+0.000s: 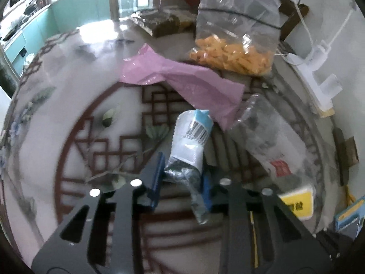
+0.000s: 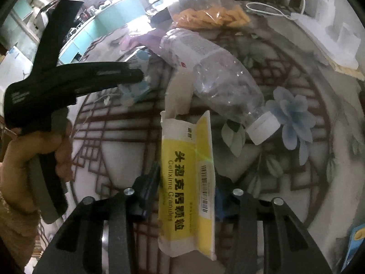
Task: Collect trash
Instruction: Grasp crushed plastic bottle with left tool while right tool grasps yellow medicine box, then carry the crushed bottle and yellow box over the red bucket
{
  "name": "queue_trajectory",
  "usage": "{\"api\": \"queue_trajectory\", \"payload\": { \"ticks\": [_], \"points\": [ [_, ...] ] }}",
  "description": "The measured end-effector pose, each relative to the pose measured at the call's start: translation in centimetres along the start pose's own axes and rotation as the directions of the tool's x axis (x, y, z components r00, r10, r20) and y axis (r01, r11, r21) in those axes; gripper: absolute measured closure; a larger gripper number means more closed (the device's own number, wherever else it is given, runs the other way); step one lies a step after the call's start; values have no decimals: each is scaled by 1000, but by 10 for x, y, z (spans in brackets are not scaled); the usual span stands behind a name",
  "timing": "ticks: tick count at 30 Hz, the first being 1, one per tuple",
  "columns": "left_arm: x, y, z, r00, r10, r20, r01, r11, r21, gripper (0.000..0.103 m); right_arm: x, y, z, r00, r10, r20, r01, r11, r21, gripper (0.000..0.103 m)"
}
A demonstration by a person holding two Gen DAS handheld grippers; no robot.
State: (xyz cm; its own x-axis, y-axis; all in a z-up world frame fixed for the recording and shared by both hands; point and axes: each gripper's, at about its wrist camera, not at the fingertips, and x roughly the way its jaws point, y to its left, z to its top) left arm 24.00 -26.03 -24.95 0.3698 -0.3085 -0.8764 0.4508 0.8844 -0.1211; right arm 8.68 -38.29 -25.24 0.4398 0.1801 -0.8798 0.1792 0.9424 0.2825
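In the left wrist view my left gripper (image 1: 182,179) is shut on the crumpled foil end of a white and blue sachet (image 1: 191,137), which sticks forward over the patterned table (image 1: 68,118). My right gripper (image 2: 186,189) is shut on a flattened yellow and white medicine box (image 2: 182,178), pinched across its sides. Just beyond the box lies a clear plastic bottle (image 2: 223,80) with a white cap (image 2: 262,127). The right wrist view also shows the left gripper (image 2: 136,76) at the left, held by a hand (image 2: 45,150), with the sachet (image 2: 136,89) at its tips.
A pink plastic bag (image 1: 182,80) lies behind the sachet. A clear bag of orange snacks (image 1: 232,54) stands further back, next to a brown box (image 1: 159,22). A white power strip (image 1: 319,68) with cables sits at the right edge. A blue card (image 1: 349,219) lies at the lower right.
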Motion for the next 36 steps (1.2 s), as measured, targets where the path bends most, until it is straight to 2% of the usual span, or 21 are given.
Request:
{"api": "queue_trajectory", "payload": {
  "ticks": [10, 17, 26, 36],
  "points": [
    [-122, 4, -31, 986, 11, 164, -14, 1000, 18, 76, -57, 51, -15, 994, 38, 105, -27, 994, -103, 63],
    [-198, 29, -81, 967, 44, 250, -25, 997, -77, 76, -92, 91, -32, 985, 68, 159, -39, 983, -180, 63],
    [-247, 72, -132, 948, 141, 285, -86, 976, -198, 76, -105, 130, -38, 978, 94, 188, -41, 963, -268, 63],
    [-271, 110, -162, 936, 202, 289, -120, 953, -277, 76, -106, 169, -48, 974, 129, 185, -60, 939, -338, 63]
  ]
}}
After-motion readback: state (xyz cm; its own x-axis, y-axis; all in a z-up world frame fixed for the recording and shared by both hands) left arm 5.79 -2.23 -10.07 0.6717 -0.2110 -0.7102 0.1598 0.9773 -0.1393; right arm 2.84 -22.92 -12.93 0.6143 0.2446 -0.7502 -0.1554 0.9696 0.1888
